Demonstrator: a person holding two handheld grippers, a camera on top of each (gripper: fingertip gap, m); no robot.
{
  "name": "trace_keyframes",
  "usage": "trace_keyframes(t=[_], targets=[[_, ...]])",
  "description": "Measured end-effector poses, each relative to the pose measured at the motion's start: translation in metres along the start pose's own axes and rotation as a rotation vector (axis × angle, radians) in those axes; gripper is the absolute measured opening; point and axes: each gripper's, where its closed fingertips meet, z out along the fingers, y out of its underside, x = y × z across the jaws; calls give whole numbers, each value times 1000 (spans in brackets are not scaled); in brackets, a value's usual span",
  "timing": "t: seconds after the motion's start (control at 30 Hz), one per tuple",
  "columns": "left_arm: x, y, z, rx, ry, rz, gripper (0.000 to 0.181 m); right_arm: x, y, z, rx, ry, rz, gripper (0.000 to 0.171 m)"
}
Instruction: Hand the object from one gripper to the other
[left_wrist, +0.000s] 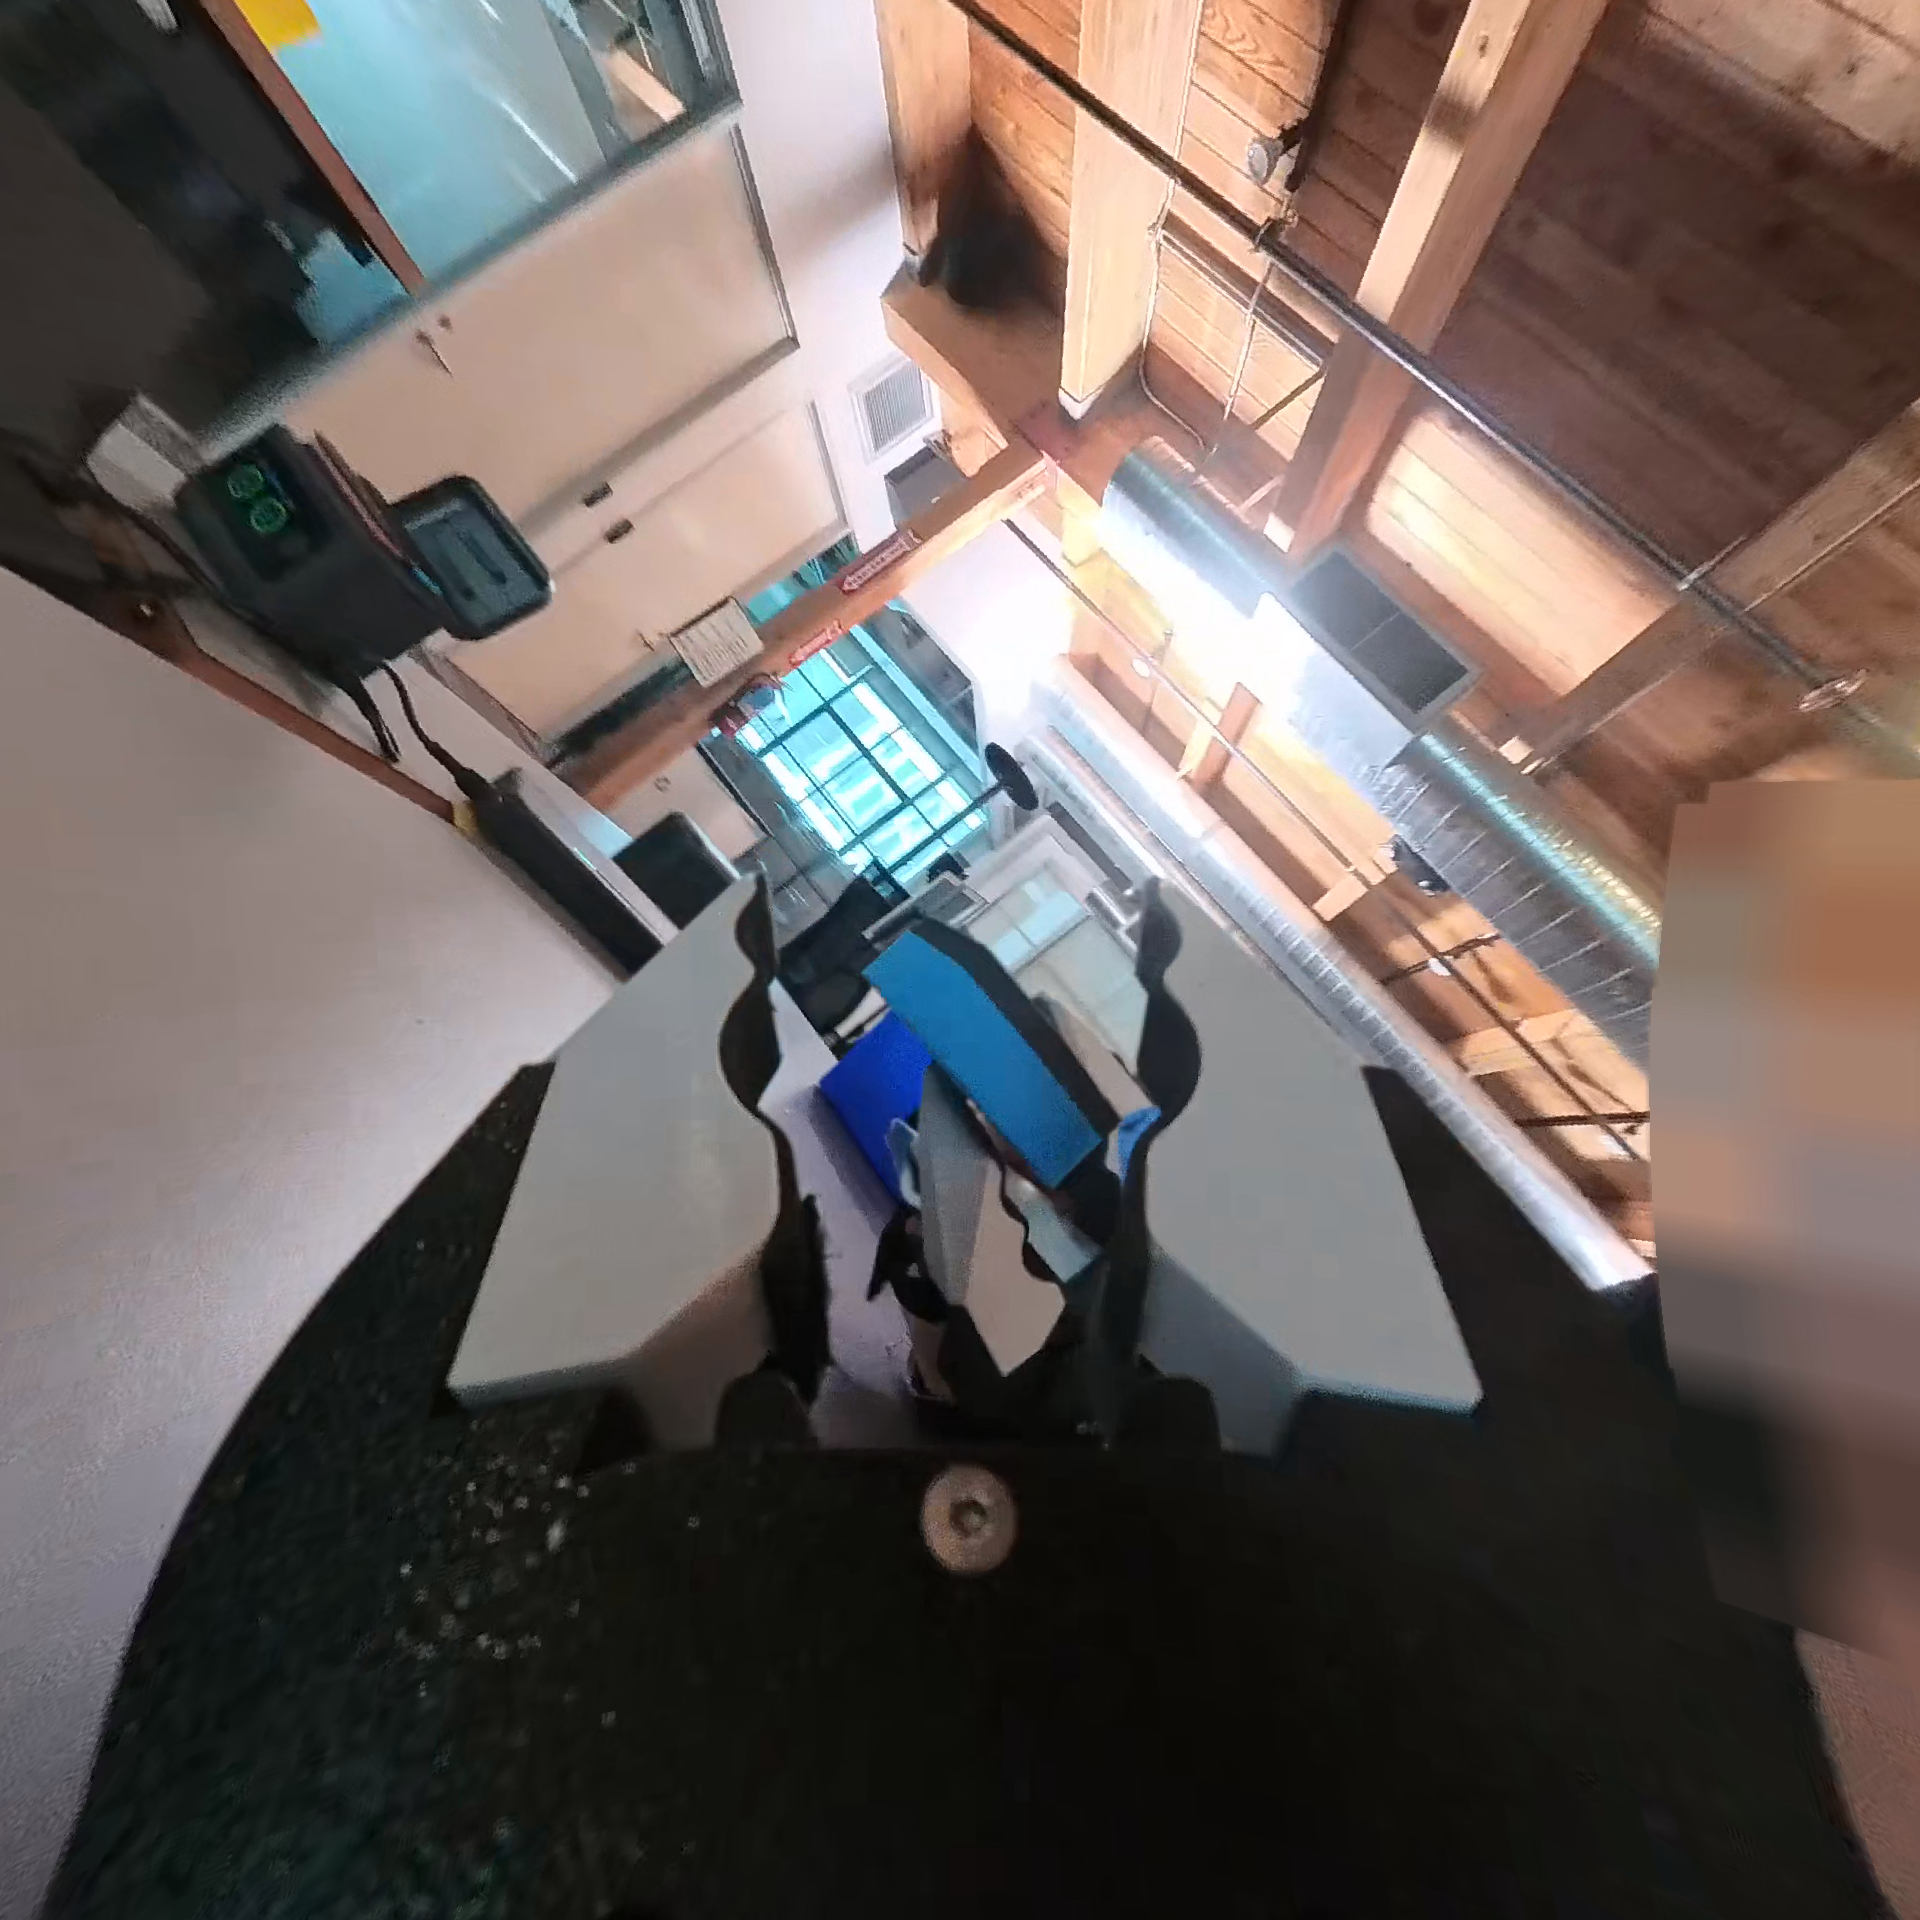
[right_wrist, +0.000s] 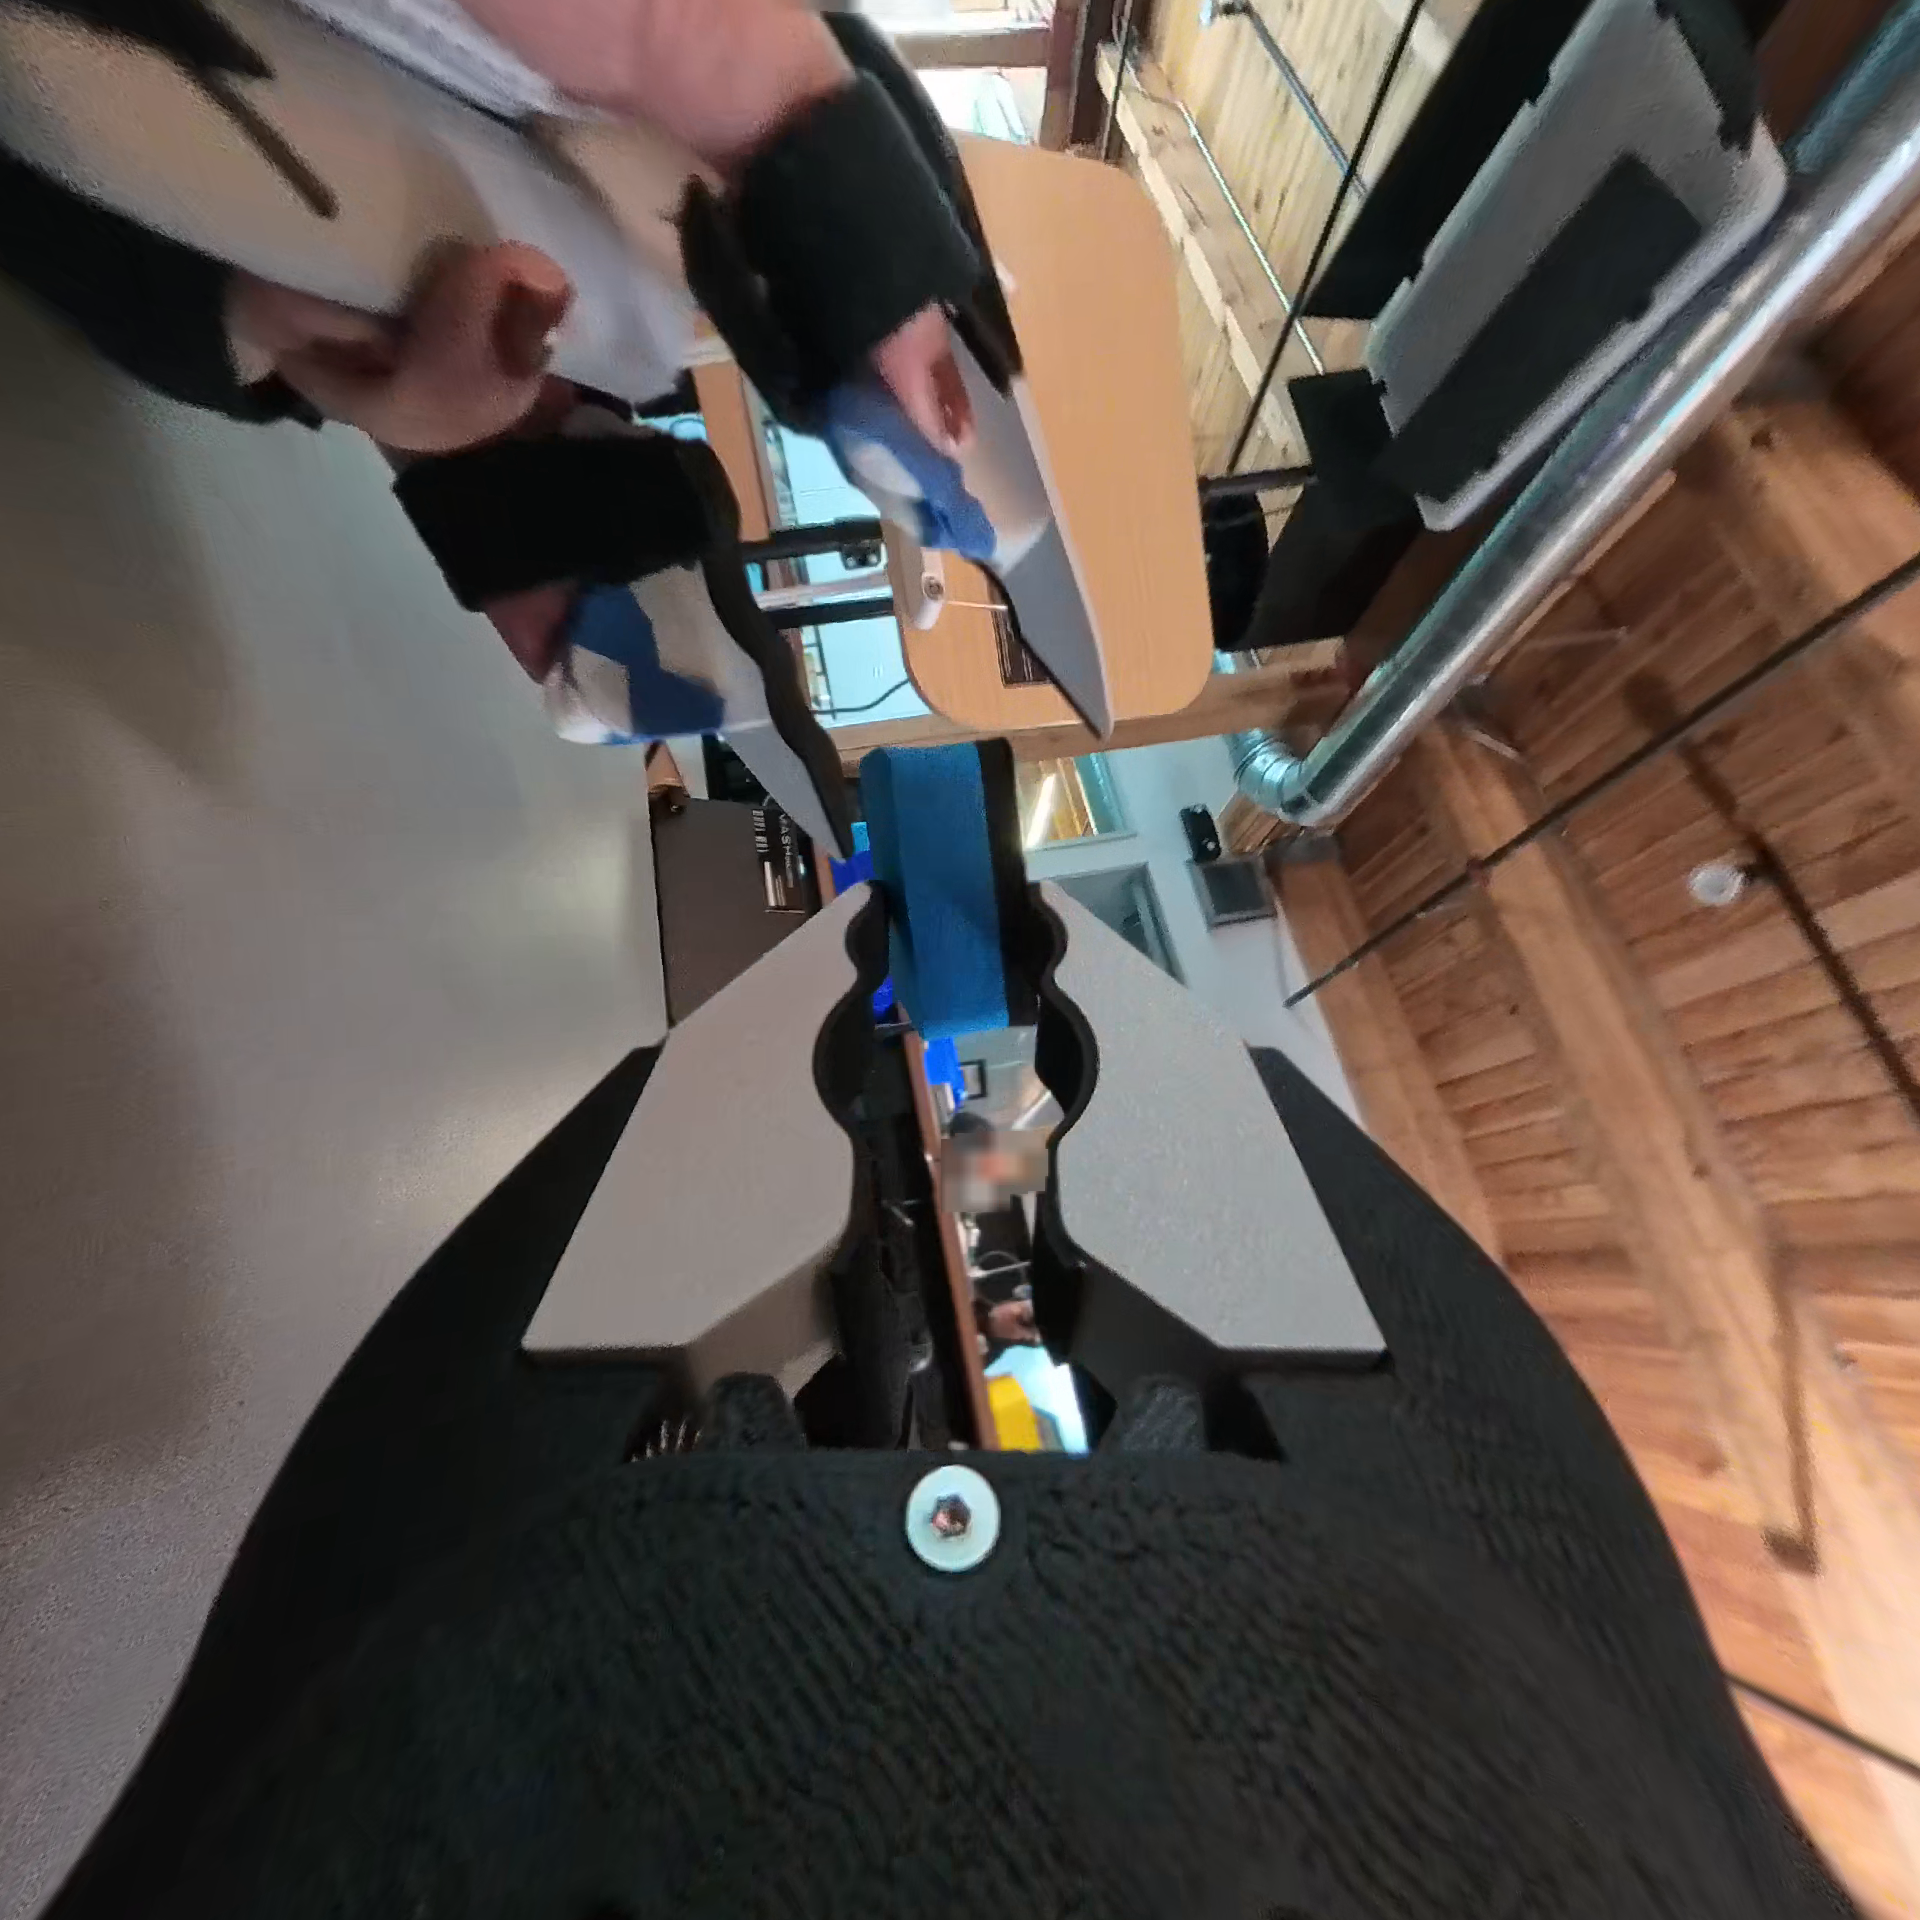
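The object is a blue block with a black side (right_wrist: 940, 894). My right gripper (right_wrist: 951, 904) is shut on it, gripping its lower half, and the upper half sticks out past the fingertips. My left gripper (left_wrist: 954, 899) is open, its grey fingers (left_wrist: 644, 1143) spread wide on both sides of the block (left_wrist: 987, 1049) without touching it. In the left wrist view the right gripper's fingers (left_wrist: 951, 1195) point toward the camera and hold the block. In the right wrist view the left gripper (right_wrist: 966, 787) reaches in from above, one finger (right_wrist: 790, 769) beside the block's top.
Both views tilt upward to a wooden beam ceiling (left_wrist: 1558, 260) with a metal duct (right_wrist: 1558, 540). A white wall (left_wrist: 208, 987) with a black device (left_wrist: 312, 540) is on the left. Hands in black fingerless gloves (right_wrist: 831, 239) hold the left gripper. A wooden tabletop (right_wrist: 1081, 364) is behind.
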Motion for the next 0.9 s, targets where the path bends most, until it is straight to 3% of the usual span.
trace_keyframes(t=[0.1,0.27,0.43,0.57,0.7,0.8,0.9], targets=[[-3,4,1,-30,-17,-33,54,-4,-6,1,8,-4,-66,24],[-4,18,4,-118,-10,-95,56,-1,-1,0,-11,11,-72,24],[4,20,1,-136,72,-157,28,1,-5,-1,8,22,-68,22],[10,17,-2,-123,107,-147,23,1,-12,-1,39,25,-46,25],[13,6,-5,-51,102,-65,22,-4,-11,-2,90,-55,192,41],[16,-3,-8,13,102,22,22,-10,-15,-2,171,-190,509,55],[17,-8,-10,47,93,71,21,-11,-23,-6,261,-317,835,55]])
